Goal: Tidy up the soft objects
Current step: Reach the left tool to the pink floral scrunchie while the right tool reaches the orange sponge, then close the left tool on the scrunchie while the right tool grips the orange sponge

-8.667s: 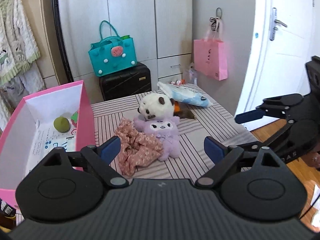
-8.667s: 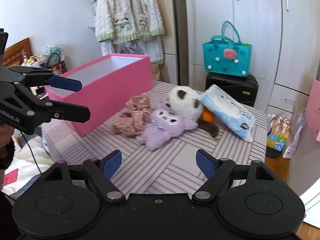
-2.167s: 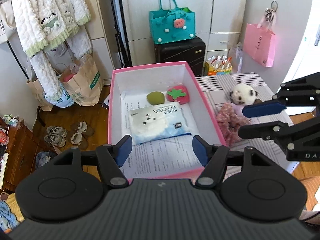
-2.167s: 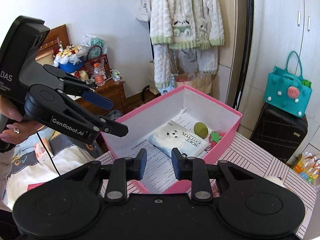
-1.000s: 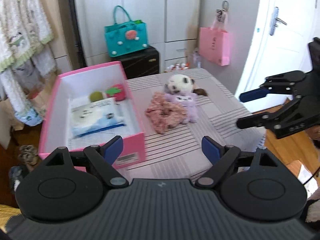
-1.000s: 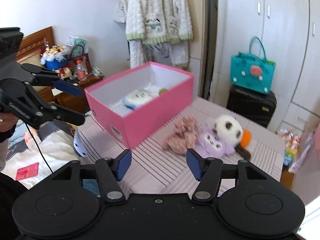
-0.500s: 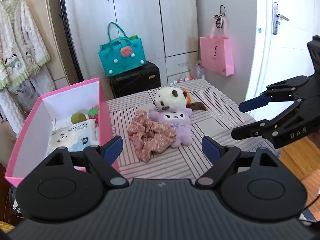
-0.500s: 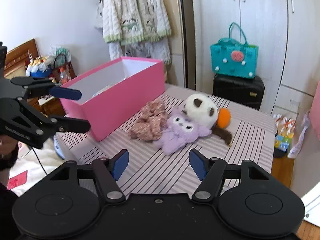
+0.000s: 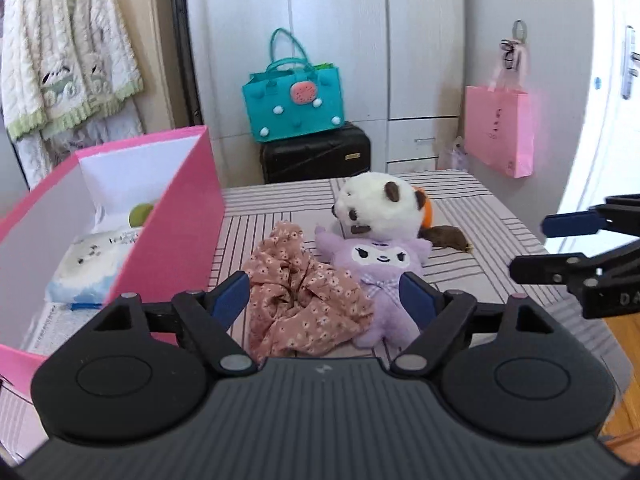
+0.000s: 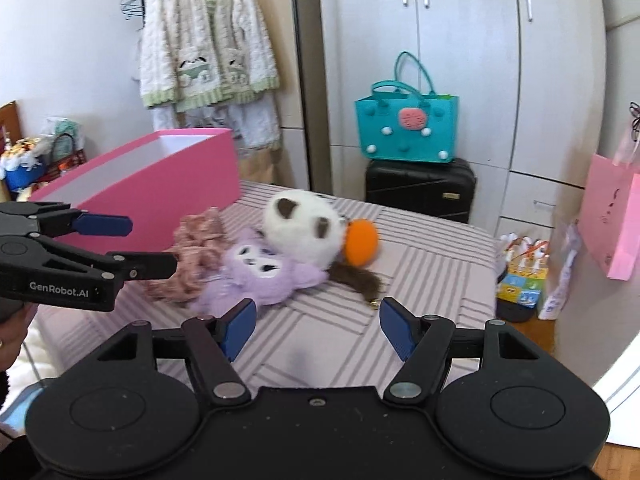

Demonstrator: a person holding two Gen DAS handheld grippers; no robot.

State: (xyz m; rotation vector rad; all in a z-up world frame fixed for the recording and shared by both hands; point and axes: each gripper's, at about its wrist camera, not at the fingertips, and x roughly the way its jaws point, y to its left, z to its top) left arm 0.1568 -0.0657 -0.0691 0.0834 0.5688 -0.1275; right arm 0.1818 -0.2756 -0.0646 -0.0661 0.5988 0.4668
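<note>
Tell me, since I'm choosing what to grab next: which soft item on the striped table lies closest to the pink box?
The crumpled pink floral cloth; the purple plush doll and white panda plush lie farther from the pink box.

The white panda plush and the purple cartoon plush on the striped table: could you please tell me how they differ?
The white panda plush is round, with brown ears and eye patches; the purple cartoon plush is flatter and lilac, with a white face panel and a checked bow. The white panda plush sits farther back, leaning on the purple cartoon plush, which lies face up nearer the cameras. Both rest outside the pink cardboard box, touching each other.
</note>
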